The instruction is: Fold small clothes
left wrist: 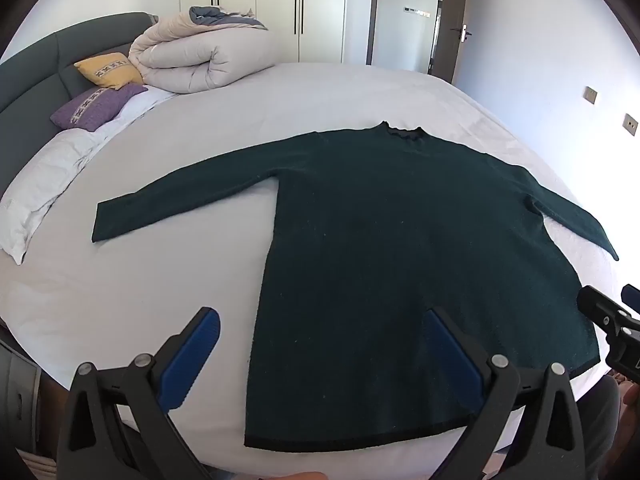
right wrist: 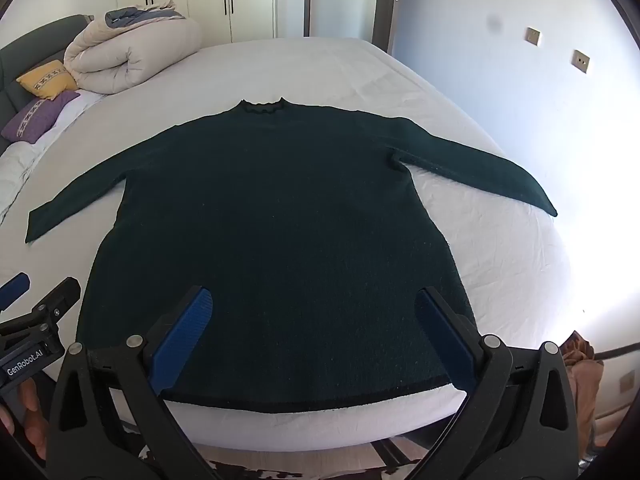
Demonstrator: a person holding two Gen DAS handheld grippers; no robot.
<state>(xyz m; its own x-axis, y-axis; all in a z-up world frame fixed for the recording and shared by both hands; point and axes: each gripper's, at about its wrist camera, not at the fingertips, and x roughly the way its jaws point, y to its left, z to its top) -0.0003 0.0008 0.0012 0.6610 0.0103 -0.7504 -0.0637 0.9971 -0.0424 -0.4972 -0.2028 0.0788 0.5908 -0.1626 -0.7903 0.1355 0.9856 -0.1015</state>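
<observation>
A dark green long-sleeved sweater (left wrist: 400, 248) lies flat on the white bed (left wrist: 240, 112), collar far, hem near, both sleeves spread out. It also shows in the right wrist view (right wrist: 280, 220). My left gripper (left wrist: 324, 320) is open and empty, hovering above the hem's left part. My right gripper (right wrist: 314, 300) is open and empty above the middle of the hem. The right gripper also shows at the right edge of the left wrist view (left wrist: 612, 300). The left gripper shows at the left edge of the right wrist view (right wrist: 40, 284).
A rolled beige duvet (left wrist: 200, 56), a yellow cushion (left wrist: 108, 70) and a purple cushion (left wrist: 96, 106) sit by the dark headboard (left wrist: 36, 68). White pillows (left wrist: 40, 184) lie at the left. Wardrobe doors (left wrist: 256, 4) and a doorway stand behind.
</observation>
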